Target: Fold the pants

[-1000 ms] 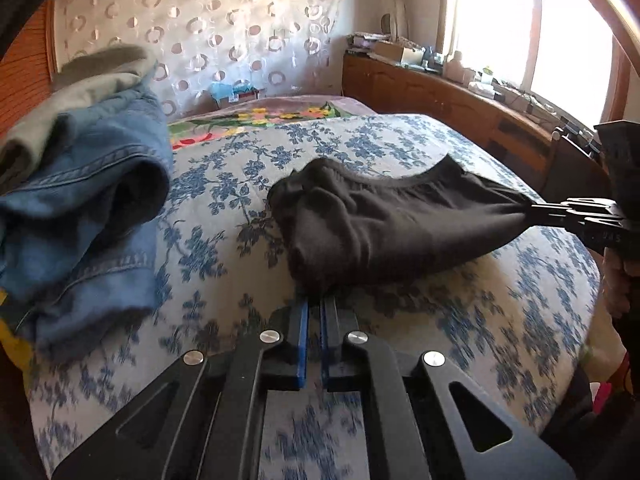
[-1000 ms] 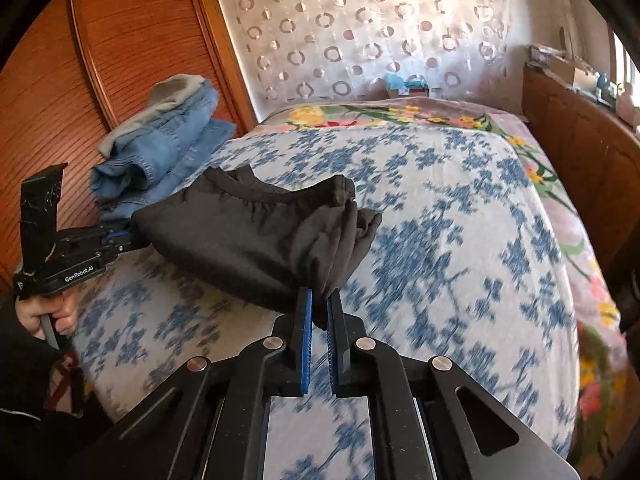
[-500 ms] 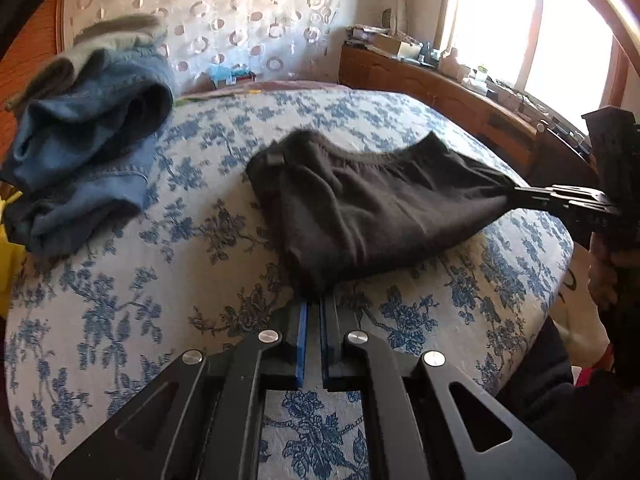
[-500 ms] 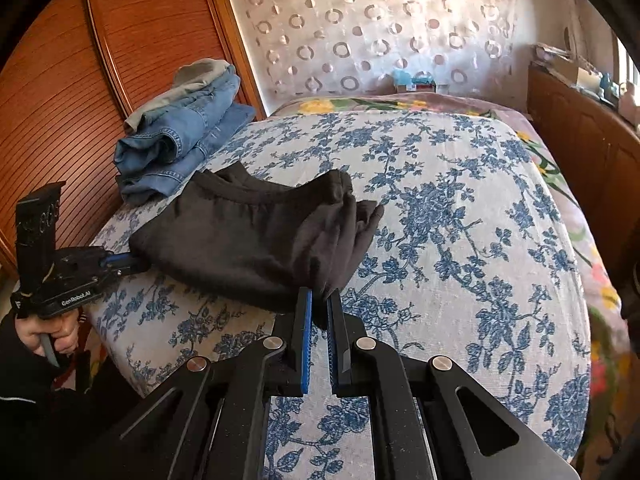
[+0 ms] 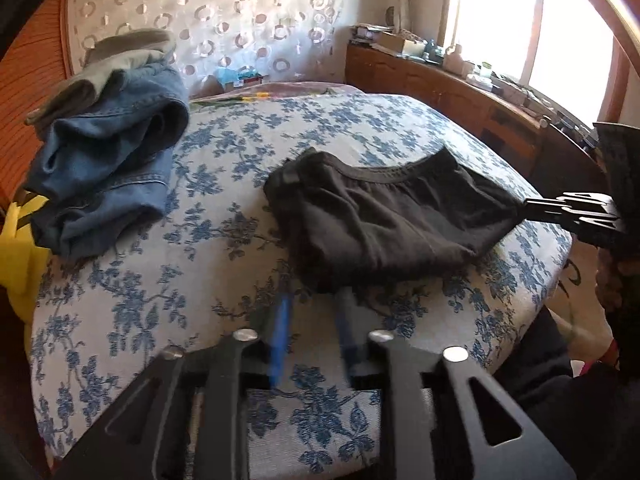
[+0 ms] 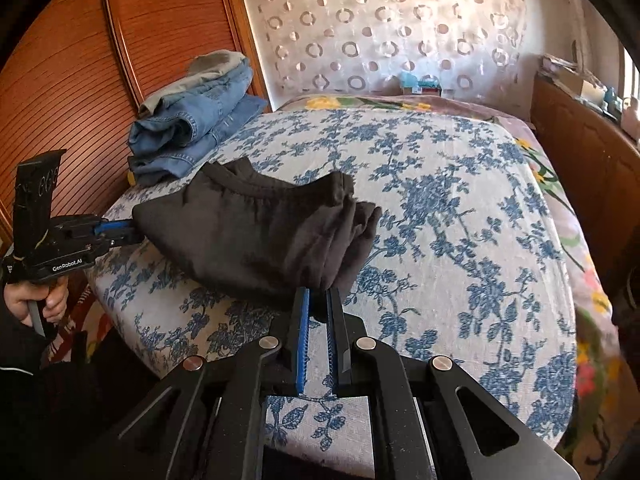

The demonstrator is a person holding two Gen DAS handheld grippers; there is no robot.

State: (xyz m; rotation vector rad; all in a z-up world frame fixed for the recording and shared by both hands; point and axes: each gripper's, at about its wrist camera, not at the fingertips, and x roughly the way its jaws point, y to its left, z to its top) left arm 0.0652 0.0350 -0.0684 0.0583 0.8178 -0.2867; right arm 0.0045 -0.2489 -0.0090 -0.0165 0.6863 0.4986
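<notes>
The folded black pants (image 5: 384, 220) lie on the blue-flowered bed cover (image 5: 224, 184), and also show in the right wrist view (image 6: 260, 236). My left gripper (image 5: 314, 300) is open at the pants' near edge, its blue pads spread apart and blurred. It also shows in the right wrist view (image 6: 124, 230) at the pants' left corner. My right gripper (image 6: 316, 292) stands with its pads slightly apart at the pants' near corner, with no cloth clearly pinched. In the left wrist view it (image 5: 536, 204) touches the pants' right corner.
A stack of folded blue jeans (image 5: 108, 168) with a grey garment on top lies at the bed's left edge, next to the wooden wardrobe (image 6: 80, 80). A wooden sideboard (image 5: 460, 96) with clutter runs under the window. A yellow object (image 5: 16, 248) sits left of the bed.
The pants were lowered onto the bed. My left gripper's jaws have opened and let go of the pants. My right gripper's jaws have parted slightly.
</notes>
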